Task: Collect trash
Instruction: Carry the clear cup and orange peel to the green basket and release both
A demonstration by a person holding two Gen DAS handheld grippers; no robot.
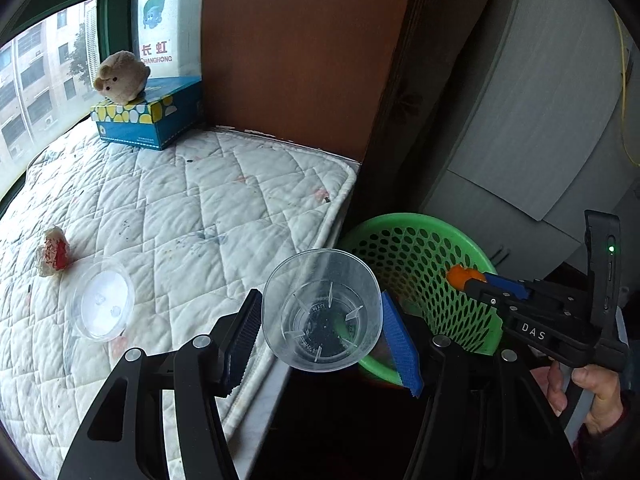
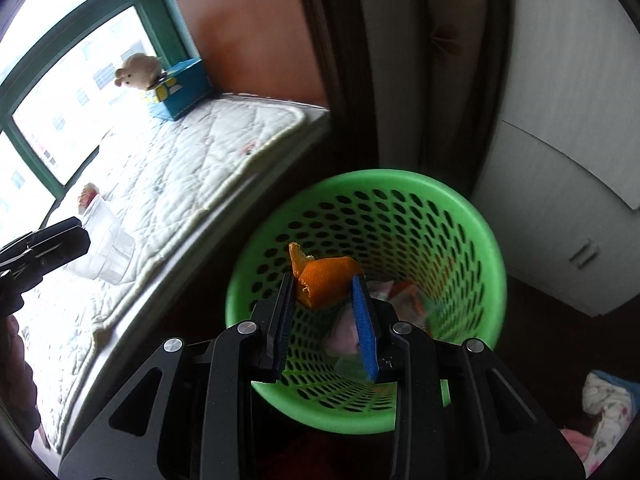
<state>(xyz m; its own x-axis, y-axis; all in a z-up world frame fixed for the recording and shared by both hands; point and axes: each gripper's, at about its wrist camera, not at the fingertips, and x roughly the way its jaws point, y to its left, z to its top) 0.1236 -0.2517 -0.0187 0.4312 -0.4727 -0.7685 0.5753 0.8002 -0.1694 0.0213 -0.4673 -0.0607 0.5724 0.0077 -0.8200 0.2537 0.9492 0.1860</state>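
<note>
**Both grippers loaded, staged at the bin**

Right now the green basket (image 2: 472, 216) is the reference for everything.

- Right gripper (image 2: 326, 308): clamped on an orange peel (image 2: 324, 280), held directly over the basket mouth. Judging by that, it's positioned so letting go drops the peel straight in. Peel is curled, bright orange outside, ragged pale tip sticking up past the pads.
- Left gripper (image 1: 320, 332): pinching a clear plastic cup (image 1: 322, 316) by its sides, mouth toward the camera. Sits just left of the basket rim, over the edge of the quilted pad (image 1: 192, 208); looks queued for the next drop. Cup appears empty, slightly scuffed.
- Basket already holds some pinkish wrappers at the bottom.
- Left of the basket, on the pad: clear lid (image 1: 102, 306) and a red-white crumpled scrap (image 1: 54, 252), both untouched, well apart from the bin.
</note>
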